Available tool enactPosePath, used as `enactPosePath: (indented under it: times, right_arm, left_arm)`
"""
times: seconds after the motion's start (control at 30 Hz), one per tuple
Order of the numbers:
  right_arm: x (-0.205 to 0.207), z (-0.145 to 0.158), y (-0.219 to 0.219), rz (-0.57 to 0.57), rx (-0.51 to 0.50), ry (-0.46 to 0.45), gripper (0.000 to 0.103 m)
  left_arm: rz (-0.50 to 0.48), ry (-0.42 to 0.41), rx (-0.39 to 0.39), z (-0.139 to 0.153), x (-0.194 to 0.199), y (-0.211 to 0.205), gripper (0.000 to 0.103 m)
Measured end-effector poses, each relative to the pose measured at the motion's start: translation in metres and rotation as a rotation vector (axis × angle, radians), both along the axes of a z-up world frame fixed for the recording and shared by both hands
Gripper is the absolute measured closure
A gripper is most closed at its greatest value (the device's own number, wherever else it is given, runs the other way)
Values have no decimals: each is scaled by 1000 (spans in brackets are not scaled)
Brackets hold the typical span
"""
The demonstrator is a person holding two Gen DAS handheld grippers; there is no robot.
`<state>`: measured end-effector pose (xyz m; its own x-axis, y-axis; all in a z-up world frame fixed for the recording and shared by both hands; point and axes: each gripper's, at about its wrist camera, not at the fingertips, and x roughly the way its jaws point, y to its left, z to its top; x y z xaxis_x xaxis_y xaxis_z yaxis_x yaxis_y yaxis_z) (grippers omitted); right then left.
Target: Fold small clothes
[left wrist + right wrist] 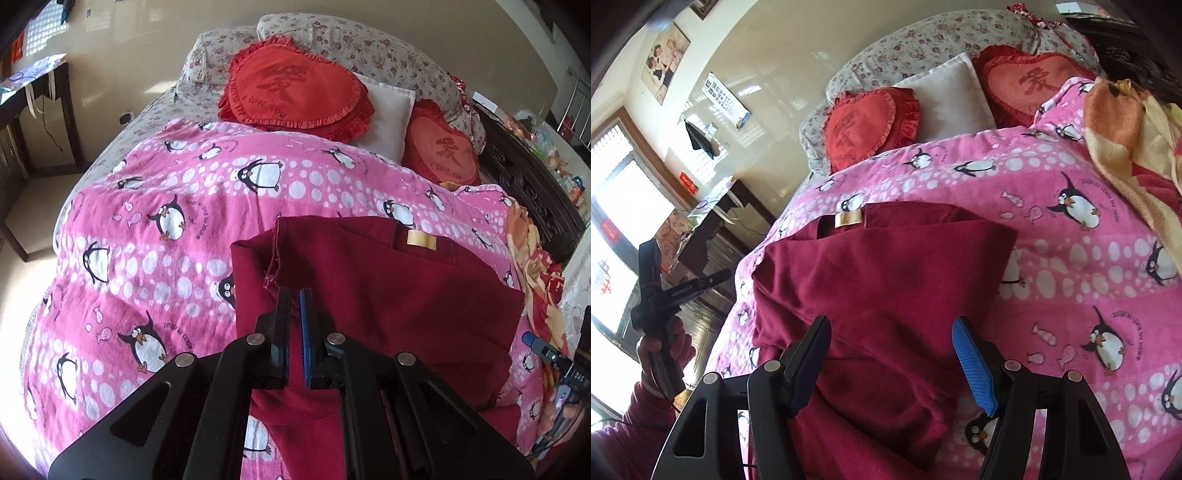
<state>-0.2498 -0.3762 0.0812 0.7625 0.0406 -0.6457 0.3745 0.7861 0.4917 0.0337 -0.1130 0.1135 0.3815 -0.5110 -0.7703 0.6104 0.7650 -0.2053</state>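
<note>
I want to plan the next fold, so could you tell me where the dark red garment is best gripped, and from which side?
Probably the near hem of the dark red garment, approached from the near side. That edge lies loose and rumpled between the open right gripper's fingers, while the far collar end with the label lies flat.

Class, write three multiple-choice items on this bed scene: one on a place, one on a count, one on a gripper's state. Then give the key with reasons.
1. Where does the maroon garment lie?
A. on the penguin blanket
B. on the floor
C. on the white pillow

2. How many red heart cushions are there?
A. one
B. two
C. four

3. How does the right gripper stand?
A. open above the garment
B. shut on a cushion
C. shut on the tag

Key: 1 A, pink blanket surrounds it; 2 B, one each side of the pillow; 3 A, its fingers stand wide apart.
</note>
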Motion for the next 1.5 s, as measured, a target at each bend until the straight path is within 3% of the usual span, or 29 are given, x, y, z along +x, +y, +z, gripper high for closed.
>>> enactPosePath:
  times: [0.13,0.3,0.43,0.6,0.7,0.9,1.07,1.2,1.23,1.3,1.33,1.37,1.5]
  right_arm:
    - [-4,-2,-2,-7,29,-13,33]
    - [-2,-8,3,18,41,-3,33]
    - [10,-14,22,130,128,-36,33]
    - [33,-20,48,228,124,-21,33]
    - [48,-35,56,251,213,-12,33]
    - [77,-47,72,235,293,-37,33]
    - [91,-66,61,101,374,-16,33]
    - [87,-70,52,10,409,-65,51]
    - [86,-71,51,2,415,-72,54]
    - [87,-72,50,5,411,-70,74]
    - [88,-71,51,11,388,-60,81]
    - [88,-69,52,12,367,-55,96]
    - [77,-55,52,54,325,-84,97]
  left_arm:
    - [7,-44,50,-13,-2,-6,99]
    - [-15,-34,136,-38,-4,-20,99]
    - [24,25,63,-44,9,-16,99]
    - [48,85,-18,-41,21,-18,99]
    - [41,90,-35,-42,24,-27,99]
    - [70,115,-13,-56,28,-18,98]
    - [70,160,-43,-61,31,0,98]
    - [72,141,-77,-47,31,-1,97]
    - [70,138,-86,-45,31,-2,92]
    - [75,135,-100,-42,33,-7,77]
    - [80,132,-102,-42,33,-10,75]
    - [82,127,-96,-42,32,-14,75]
    - [58,96,-60,-38,23,-21,75]
